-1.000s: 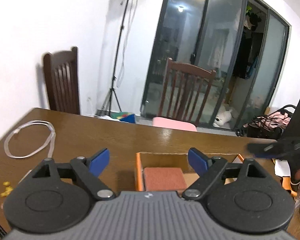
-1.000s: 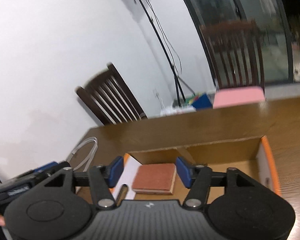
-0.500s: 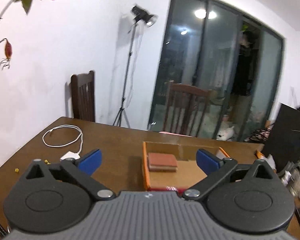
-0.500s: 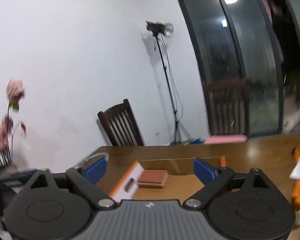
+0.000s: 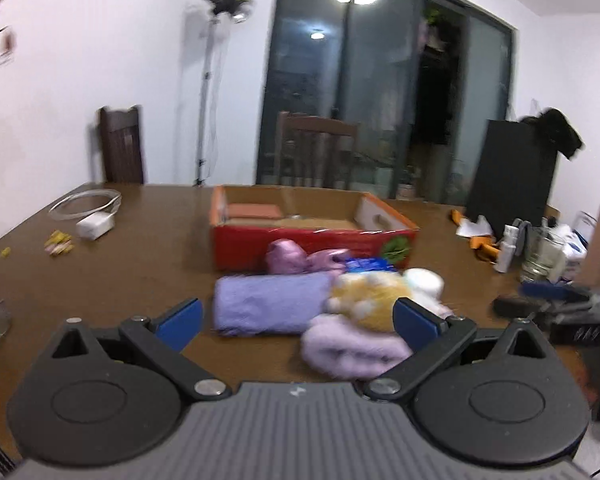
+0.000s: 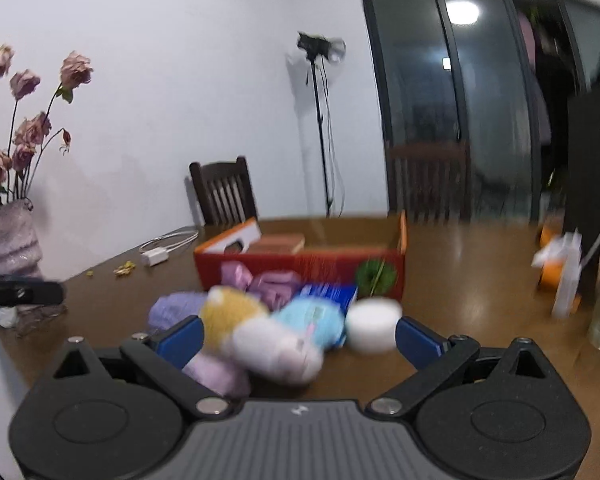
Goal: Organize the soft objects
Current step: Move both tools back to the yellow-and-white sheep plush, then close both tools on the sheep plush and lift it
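A pile of soft things lies on the wooden table in front of a red cardboard box (image 5: 312, 240) (image 6: 300, 268). It includes a folded purple towel (image 5: 270, 306), a yellow plush (image 5: 364, 292) (image 6: 230, 310), a lilac fluffy cloth (image 5: 352, 346), a light blue plush (image 6: 312, 318) and a white round piece (image 6: 374, 322). A brown pad (image 5: 254, 211) rests inside the box. My left gripper (image 5: 296, 318) is open just short of the pile. My right gripper (image 6: 299, 339) has its jaws opening; the plush toys lie between its fingers, unpressed.
A vase of dried roses (image 6: 12, 240) stands at the left table edge. A white charger with cable (image 5: 94, 226) lies left of the box. A glass jar (image 5: 542, 256), bottles and a black panel (image 5: 508, 184) crowd the right side. Chairs stand behind the table.
Both grippers have drawn back from over the box and opened wider. The pile of soft things in front of the box has come into view.
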Demonstrator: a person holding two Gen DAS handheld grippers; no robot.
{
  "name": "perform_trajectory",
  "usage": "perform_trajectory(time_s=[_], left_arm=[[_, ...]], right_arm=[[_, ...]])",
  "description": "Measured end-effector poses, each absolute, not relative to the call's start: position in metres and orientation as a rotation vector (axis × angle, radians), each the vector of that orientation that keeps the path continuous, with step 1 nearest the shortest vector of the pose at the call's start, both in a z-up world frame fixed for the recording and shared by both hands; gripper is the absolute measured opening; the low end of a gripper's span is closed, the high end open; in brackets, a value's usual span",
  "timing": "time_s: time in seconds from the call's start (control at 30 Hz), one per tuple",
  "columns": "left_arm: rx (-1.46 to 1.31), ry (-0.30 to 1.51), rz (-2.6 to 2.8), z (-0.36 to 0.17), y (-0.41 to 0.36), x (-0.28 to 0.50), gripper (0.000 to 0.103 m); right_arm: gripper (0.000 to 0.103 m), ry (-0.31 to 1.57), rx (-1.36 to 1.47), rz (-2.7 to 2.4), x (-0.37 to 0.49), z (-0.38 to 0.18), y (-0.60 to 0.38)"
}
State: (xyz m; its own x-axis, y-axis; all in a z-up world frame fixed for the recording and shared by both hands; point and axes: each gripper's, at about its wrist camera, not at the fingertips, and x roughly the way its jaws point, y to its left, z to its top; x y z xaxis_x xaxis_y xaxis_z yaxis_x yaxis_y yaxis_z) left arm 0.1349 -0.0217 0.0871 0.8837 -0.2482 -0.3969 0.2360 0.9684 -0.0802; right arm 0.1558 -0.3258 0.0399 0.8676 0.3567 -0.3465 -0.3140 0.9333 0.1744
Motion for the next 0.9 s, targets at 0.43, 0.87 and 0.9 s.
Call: perform_trajectory(time_s=[0.43,0.87,0.9], left_arm=[[-0.148,0.588,-0.357,0.050,-0.090,0.255,0.071],[-0.298,0.539,-0.462,0.076,-0.090,0.249,0.050],[-0.299,0.532,-0.487,0.079,-0.094,0.246,0.050]], right_arm=[[0.086,0.567,0.532,0.540,0.233,-0.010,-0.364],[0.059,0.518,0.514,0.643,0.243,0.016,-0.368],[0.059,0.493,0.495,0.639,0.236,0.023,-0.374]])
